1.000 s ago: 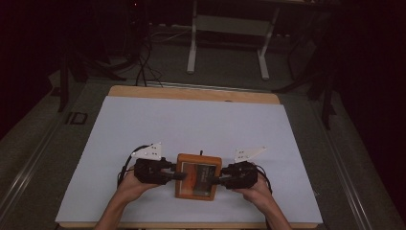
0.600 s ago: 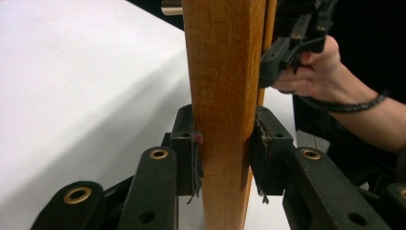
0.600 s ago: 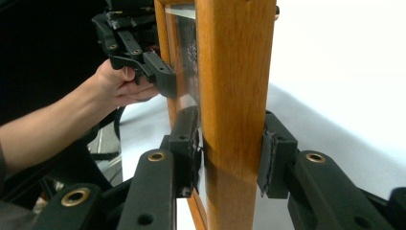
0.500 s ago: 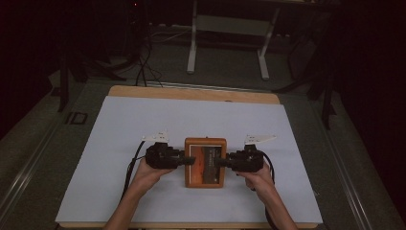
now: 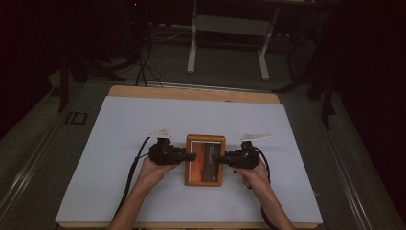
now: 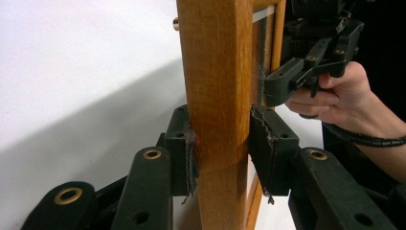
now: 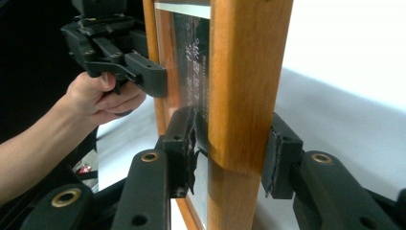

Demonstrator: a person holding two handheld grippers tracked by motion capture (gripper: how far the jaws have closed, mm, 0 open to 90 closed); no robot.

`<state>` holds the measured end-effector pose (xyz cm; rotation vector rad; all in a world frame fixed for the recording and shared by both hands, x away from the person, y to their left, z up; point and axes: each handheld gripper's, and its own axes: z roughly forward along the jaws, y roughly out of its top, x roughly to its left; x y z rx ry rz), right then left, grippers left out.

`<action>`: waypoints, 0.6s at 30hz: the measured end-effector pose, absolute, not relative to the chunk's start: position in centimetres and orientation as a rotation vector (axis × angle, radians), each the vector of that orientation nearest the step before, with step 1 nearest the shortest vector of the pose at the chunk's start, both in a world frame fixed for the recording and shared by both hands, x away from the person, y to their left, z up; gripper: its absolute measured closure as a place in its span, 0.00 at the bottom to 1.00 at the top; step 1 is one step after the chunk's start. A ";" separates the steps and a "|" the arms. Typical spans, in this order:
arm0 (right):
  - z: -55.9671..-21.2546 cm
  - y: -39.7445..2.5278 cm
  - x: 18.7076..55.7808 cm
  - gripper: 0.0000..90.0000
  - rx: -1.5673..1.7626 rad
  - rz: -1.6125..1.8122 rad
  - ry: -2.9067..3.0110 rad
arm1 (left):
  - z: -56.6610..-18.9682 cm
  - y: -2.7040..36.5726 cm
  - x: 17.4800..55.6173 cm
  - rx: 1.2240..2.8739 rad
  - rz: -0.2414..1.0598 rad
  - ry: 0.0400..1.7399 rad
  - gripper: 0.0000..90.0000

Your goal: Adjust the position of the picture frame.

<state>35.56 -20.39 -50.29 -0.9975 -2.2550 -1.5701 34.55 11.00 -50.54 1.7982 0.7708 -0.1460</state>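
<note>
The rectangular wooden picture frame (image 5: 205, 160) is warm honey-orange with visible grain, and its glazed panel shows a dark picture going orange-red toward 6 o'clock (with pale, unreadable lettering in the right gripper view). The left black two-jaw gripper (image 5: 190, 156) and the right black two-jaw gripper (image 5: 216, 157) carry brass-coloured rivets. The flat white table cover (image 5: 119, 129) is plain, edged by a tan wooden tabletop (image 5: 191, 93).
</note>
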 end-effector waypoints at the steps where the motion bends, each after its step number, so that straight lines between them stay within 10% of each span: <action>1: -50.3 -20.3 35.6 0.67 -1.012 -1.568 -2.251 | -50.6 10.9 34.6 1.799 -0.141 0.782 0.69; 18: -51.5 -20.3 36.7 0.61 -1.185 -1.486 -2.236 | -51.4 10.1 35.5 1.834 -0.037 0.915 0.62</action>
